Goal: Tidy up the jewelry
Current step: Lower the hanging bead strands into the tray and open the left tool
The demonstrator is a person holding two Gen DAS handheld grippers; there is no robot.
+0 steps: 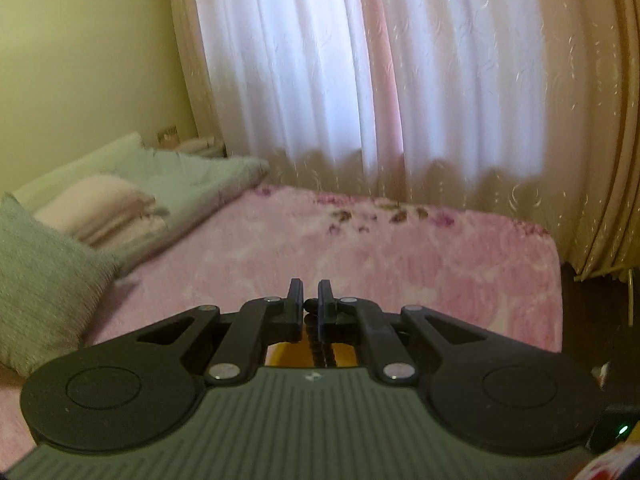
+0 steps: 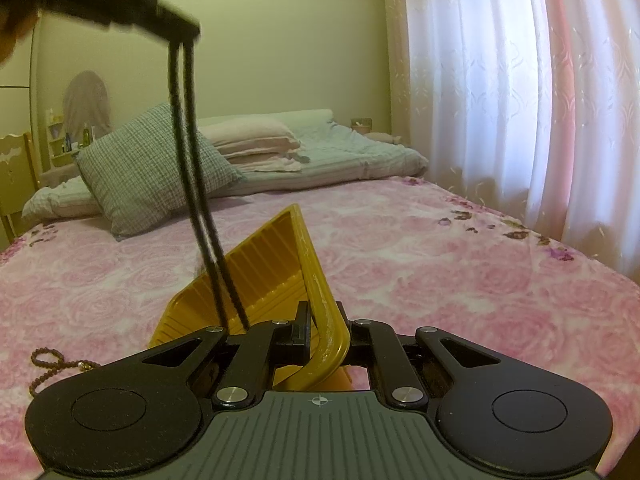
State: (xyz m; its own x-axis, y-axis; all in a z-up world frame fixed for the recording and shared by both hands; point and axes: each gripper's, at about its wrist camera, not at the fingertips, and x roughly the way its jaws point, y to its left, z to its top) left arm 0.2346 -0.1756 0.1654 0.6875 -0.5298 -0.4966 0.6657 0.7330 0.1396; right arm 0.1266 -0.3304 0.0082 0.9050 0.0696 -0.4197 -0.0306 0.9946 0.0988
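Note:
My left gripper (image 1: 310, 292) is shut on a black beaded necklace (image 1: 322, 350), whose double strand hangs down under the fingers. In the right wrist view the left gripper (image 2: 180, 30) is at the upper left, and the necklace (image 2: 192, 160) drops from it into a yellow ribbed tray (image 2: 264, 264). The tray is tilted up off the pink bedspread, its open side facing left. My right gripper (image 2: 322, 320) is shut on the tray's near rim. A sliver of the tray (image 1: 280, 354) shows below the left fingers. A brown bead string (image 2: 48, 364) lies on the bed at the left.
A checked cushion (image 2: 152, 172) and pink pillows (image 2: 256, 136) lie at the head of the bed, with a folded blanket (image 2: 352, 152) beside them. White curtains (image 2: 520, 100) hang along the bed's right side. A chair (image 2: 16, 176) and a shelf of bottles stand at far left.

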